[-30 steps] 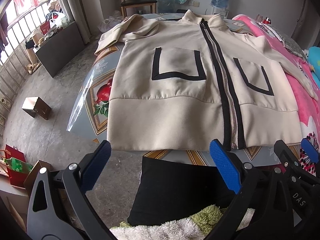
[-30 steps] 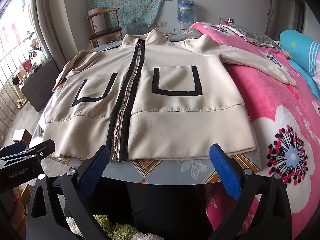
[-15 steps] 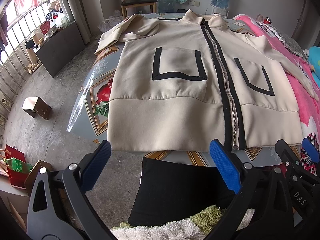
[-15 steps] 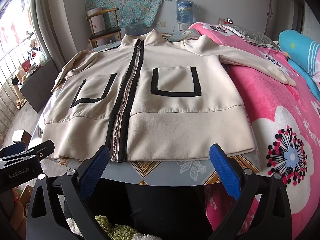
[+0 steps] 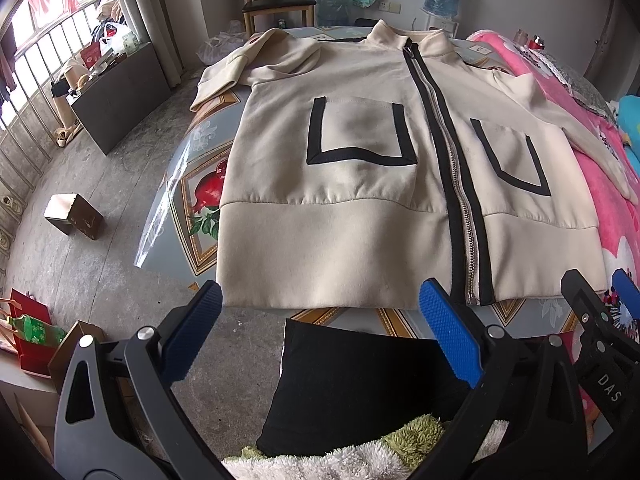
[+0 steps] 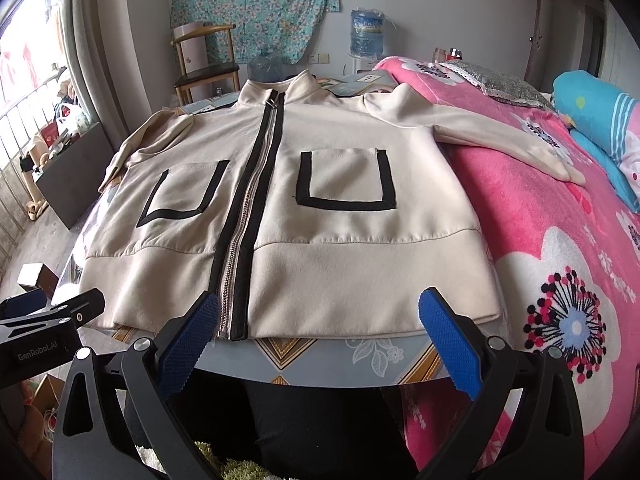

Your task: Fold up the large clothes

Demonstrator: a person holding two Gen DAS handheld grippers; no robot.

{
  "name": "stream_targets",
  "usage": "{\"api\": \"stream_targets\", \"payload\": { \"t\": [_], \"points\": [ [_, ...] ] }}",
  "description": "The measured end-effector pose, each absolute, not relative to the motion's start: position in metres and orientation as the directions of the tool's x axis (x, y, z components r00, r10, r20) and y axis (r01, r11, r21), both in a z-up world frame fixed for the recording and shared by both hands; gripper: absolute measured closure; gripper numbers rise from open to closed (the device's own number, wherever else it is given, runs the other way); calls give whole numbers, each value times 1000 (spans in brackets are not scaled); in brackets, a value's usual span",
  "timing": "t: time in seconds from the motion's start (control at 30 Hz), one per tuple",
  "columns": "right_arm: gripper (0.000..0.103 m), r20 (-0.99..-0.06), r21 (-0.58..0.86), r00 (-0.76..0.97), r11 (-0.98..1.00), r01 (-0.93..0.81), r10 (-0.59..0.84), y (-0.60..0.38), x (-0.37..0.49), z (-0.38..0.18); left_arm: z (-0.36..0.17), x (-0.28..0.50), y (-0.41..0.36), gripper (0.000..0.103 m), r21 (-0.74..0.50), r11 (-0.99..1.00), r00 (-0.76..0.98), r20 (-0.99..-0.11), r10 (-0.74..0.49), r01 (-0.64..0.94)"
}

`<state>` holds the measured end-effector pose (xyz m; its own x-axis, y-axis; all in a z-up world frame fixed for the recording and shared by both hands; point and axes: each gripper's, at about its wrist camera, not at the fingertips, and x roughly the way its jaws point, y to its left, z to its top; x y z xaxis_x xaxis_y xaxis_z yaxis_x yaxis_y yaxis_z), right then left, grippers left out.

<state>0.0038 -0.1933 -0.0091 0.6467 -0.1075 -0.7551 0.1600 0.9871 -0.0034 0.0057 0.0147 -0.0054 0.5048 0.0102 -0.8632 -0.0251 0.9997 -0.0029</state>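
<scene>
Lying flat and face up, the cream jacket (image 5: 360, 216) covers most of the table (image 5: 188, 216), zipped to the collar, with the hem at the near edge. The black-edged zipper (image 6: 248, 216) runs straight down the middle, and a black-trimmed pocket (image 6: 346, 178) sits on each side of it. The sleeve (image 6: 500, 136) on the right stretches out over the pink blanket (image 6: 560, 264), while the other sleeve (image 5: 236, 64) hangs bent over the far left corner of the table.

Compared with one second ago, almost nothing is different: the jacket has the same shape and the same wrinkles, and both cameras have only come a little closer to the hem. I judge that the folding has not started and the person is only lining up for the first grasp.

The left gripper (image 5: 320, 332) hovers just before the hem, left of the zipper, with its fingers wide apart and nothing between them. The right gripper (image 6: 320, 332) hovers in the same way, near the zipper's lower end, also spread wide and empty. Neither one touches the cloth.

The next move probably needs a hold on a sleeve or a side edge. Around the table there is a wooden chair (image 6: 208, 68), a water bottle (image 6: 366, 32) and a small box (image 5: 74, 216) on the floor.
</scene>
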Motion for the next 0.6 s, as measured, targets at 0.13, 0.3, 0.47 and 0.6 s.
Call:
{"api": "stream_targets", "payload": {
  "t": [0.13, 0.3, 0.47, 0.6],
  "points": [
    [6, -746, -7, 655, 985, 171, -119, -194, 11, -5, -4, 15, 19, 7, -4, 999, 503, -864, 13, -32],
    [6, -737, -27, 662, 985, 170, -134, -190, 24, -1, -5, 29, 25, 7, -5, 999, 494, -870, 14, -36],
    [6, -745, -47, 655, 989, 137, -126, -183, 50, 3, -6, 51, 33, 7, -28, 999, 484, -875, -7, -37],
    [6, -718, -46, 691, 996, 81, -89, -175, 73, 15, -1, 71, 50, 7, -60, 997, 511, -859, -24, -55]
  ]
}}
